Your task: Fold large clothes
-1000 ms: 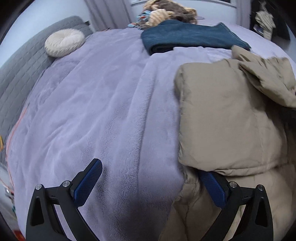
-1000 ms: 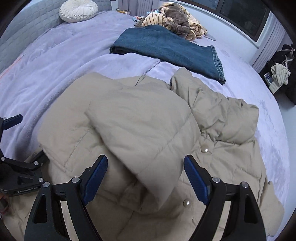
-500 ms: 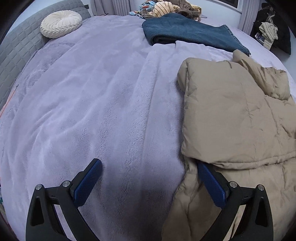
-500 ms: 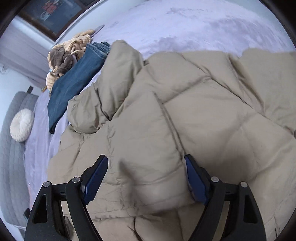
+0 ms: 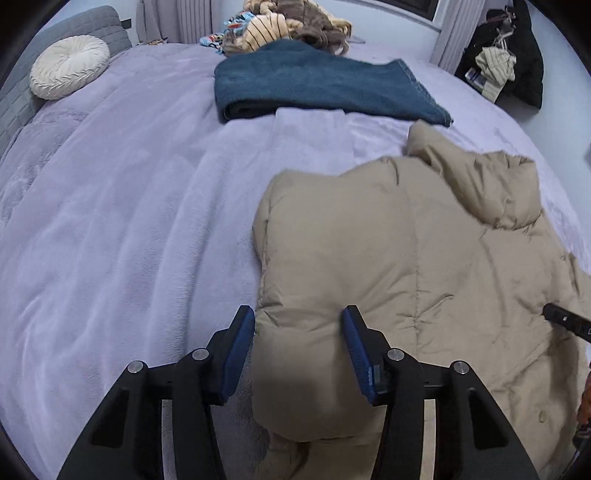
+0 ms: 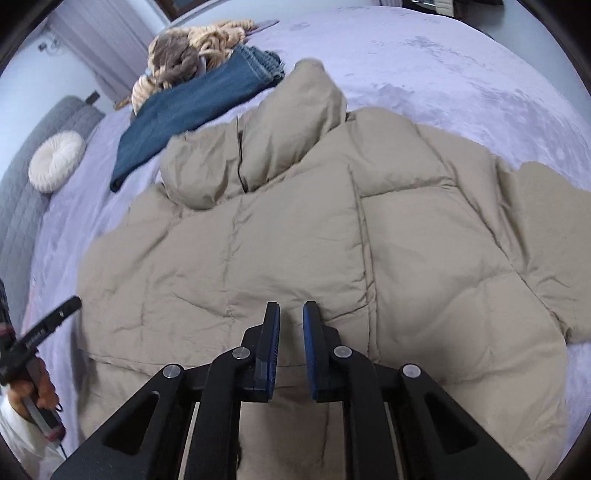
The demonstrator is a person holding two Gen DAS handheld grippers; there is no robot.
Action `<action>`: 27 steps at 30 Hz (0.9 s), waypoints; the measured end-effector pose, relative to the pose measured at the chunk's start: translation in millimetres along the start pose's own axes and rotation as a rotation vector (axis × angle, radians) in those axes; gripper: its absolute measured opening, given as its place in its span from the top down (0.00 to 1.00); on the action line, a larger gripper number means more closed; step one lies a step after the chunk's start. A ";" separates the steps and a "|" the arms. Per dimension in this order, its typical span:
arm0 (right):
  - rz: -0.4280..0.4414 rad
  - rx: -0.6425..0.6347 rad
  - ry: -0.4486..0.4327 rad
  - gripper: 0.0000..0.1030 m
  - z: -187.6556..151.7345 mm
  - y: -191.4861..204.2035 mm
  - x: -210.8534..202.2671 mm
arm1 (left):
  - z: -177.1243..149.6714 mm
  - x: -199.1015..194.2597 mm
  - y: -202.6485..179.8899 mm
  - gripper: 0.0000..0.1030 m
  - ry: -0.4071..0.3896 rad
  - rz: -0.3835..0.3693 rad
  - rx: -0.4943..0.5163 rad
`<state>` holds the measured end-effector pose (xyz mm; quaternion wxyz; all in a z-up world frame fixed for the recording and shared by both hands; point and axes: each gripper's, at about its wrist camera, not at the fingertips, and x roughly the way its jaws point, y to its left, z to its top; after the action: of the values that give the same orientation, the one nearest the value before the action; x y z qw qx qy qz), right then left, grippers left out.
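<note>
A tan puffer jacket [image 6: 295, 236] lies spread on the lilac bed, hood toward the far side; it also shows in the left wrist view [image 5: 406, 266]. Its left part is folded over the body. My left gripper [image 5: 299, 336] is closed partway around the puffy folded edge of the jacket, a blue pad on each side of it. My right gripper [image 6: 291, 336] sits low over the jacket's near middle, its jaws nearly together with a narrow gap and no fabric visibly between them. The left gripper's tip [image 6: 55, 317] shows at the left of the right wrist view.
Folded dark blue jeans [image 5: 314, 85] lie at the far side of the bed, with a heap of knitted clothes [image 5: 288, 22] behind. A round cream cushion [image 5: 68, 66] leans on the grey headboard [image 5: 22, 96]. Lilac blanket [image 5: 129, 221] stretches left. Dark bags [image 5: 517, 55] hang far right.
Both grippers have narrowed from wide open. The left one has moved right onto the jacket's folded edge. The right one has swung to face the jacket squarely from its near side.
</note>
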<state>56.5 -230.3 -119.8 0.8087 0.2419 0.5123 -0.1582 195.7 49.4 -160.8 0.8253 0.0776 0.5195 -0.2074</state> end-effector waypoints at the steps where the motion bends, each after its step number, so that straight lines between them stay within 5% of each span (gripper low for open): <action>1: -0.025 -0.023 0.017 0.87 0.5 0.3 12.1 | -3.1 9.7 -0.9 0.49 0.009 0.003 0.013; 5: -0.027 -0.042 0.022 0.95 8.5 -7.3 31.0 | -2.9 13.5 5.4 0.43 0.016 -0.002 -0.005; 11: 0.047 0.051 0.034 0.90 9.8 -26.2 13.4 | -2.9 -16.6 3.9 0.43 0.022 0.082 0.009; 19: 0.126 0.181 0.062 0.88 -20.1 -65.8 -29.5 | -17.3 -64.3 -31.2 0.42 0.076 0.062 0.000; 20: 0.135 0.204 0.065 0.86 -25.2 -73.4 -34.5 | -19.7 -67.1 -40.4 0.37 0.083 0.057 0.003; 21: 0.142 0.226 0.067 0.82 -30.2 -81.5 -39.4 | -21.6 -68.6 -49.2 0.17 0.085 0.056 0.004; 22: 0.148 0.253 0.066 0.80 -35.0 -89.3 -44.2 | -24.0 -71.8 -59.9 0.10 0.075 0.054 0.004; 27: 0.146 0.335 0.040 0.62 -51.9 -130.2 -68.9 | -32.0 -72.6 -114.2 0.09 0.091 0.000 0.029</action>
<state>-77.4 -309.4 -105.9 0.7559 0.4130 0.4760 -0.1774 93.8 -23.6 -100.6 0.7995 0.0989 0.5534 -0.2113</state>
